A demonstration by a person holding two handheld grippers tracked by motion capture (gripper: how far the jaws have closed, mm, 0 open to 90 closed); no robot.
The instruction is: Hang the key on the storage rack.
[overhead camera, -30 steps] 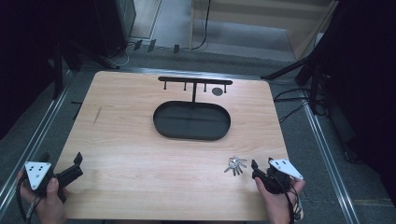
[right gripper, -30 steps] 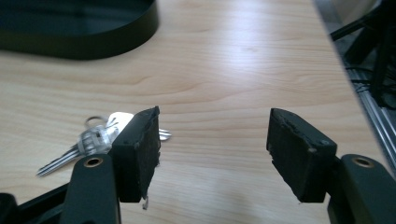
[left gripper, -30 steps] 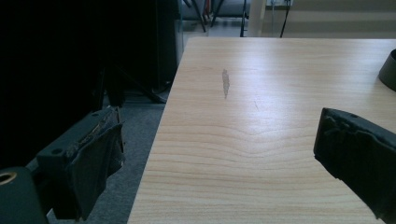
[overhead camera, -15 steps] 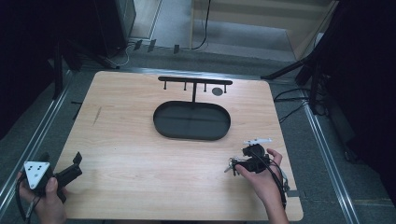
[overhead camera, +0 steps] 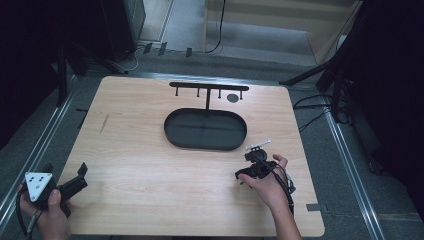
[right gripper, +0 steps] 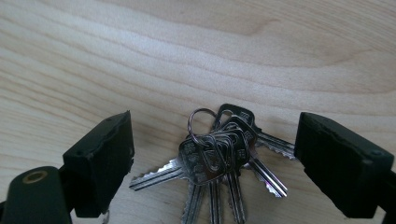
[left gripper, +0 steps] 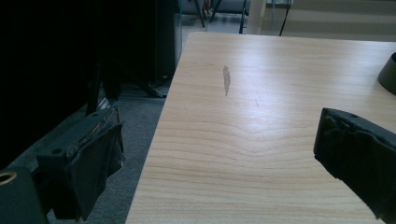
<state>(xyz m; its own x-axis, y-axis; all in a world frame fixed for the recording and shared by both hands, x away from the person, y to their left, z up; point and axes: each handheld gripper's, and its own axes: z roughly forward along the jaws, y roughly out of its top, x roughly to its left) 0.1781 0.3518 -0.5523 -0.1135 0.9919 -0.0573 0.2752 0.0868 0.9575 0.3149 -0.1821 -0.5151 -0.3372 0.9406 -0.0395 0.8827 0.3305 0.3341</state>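
**High view, then each gripper view: keys between two open jaws**

High view: the wooden table (overhead camera: 150, 165) has a black oval tray (overhead camera: 205, 129) near its far middle. Behind the tray stands a black rack (overhead camera: 208, 88) with little hooks. The right gripper (overhead camera: 243, 176) sits low over the table, near the right front, just in front of the tray, with a hand (overhead camera: 267, 182) around it. The keys are hidden under it from up here. The left gripper (overhead camera: 80, 177) is at the front left corner of the table, far from the other one. Its jaws look open and hold nothing.

Left gripper view: the two black jaws of the left gripper (left gripper: 219, 161) stand wide apart. Bare wood lies between them. One jaw hangs past the table edge, over the floor. A small dark mark (left gripper: 226, 79) is on the wood farther off.

Right gripper view: the bunch of keys (right gripper: 219, 154) lies flat on the table, all on one ring (right gripper: 201, 122). The right gripper (right gripper: 215, 161) has its jaws wide open, one on each side of the keys. The jaws do not touch the keys.
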